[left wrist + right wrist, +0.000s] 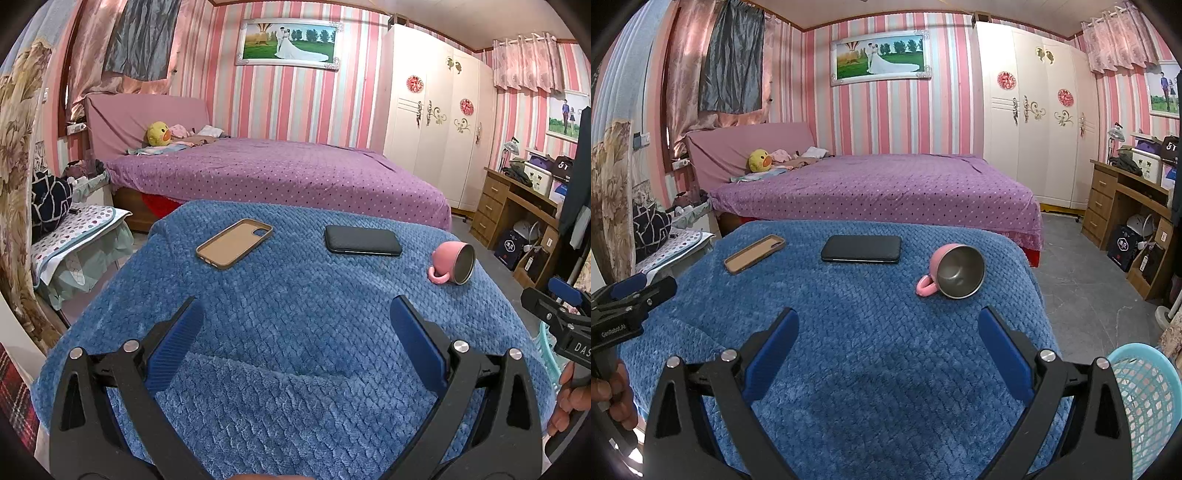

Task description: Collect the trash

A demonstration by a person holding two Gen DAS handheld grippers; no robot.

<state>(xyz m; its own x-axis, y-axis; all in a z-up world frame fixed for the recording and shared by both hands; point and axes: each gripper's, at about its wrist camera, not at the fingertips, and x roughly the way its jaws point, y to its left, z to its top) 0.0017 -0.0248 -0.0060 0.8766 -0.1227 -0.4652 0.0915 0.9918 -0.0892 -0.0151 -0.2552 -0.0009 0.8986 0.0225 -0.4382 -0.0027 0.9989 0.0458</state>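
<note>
- blue blanket [295, 332] with a woven, quilted texture covers the surface in front of both cameras; a fold runs across its near part.
- left tongs [295, 321] hover over the blanket's near part, blue pads spread wide apart, nothing between them.
- right tongs [888, 328] are likewise released, pads well apart and empty above the blanket.
- from the left wrist view, the right tongs show at the far right edge with a hand [569, 398] on the handle; from the right wrist view, the left tongs show at the far left edge, a hand [617, 395] gripping below.
- tan phone case [234, 242] lies inside-up on the far left part of the blanket.
- black phone [362, 240] lies flat near the far middle, apart from the case.
- pink mug [955, 270] lies tipped on its side at the far right, its steel-lined mouth turned toward the right wrist camera, handle resting on the blanket.
- light blue mesh basket [1145, 398] stands just beside the surface's right near corner, lower than the blanket; what it holds cannot be told.
- no crumpled paper or wrapper can be made out on the blanket.
- beyond the surface: a bed [879, 188] with a purple dotted cover and a yellow duck plush [759, 160] near its headboard.
</note>
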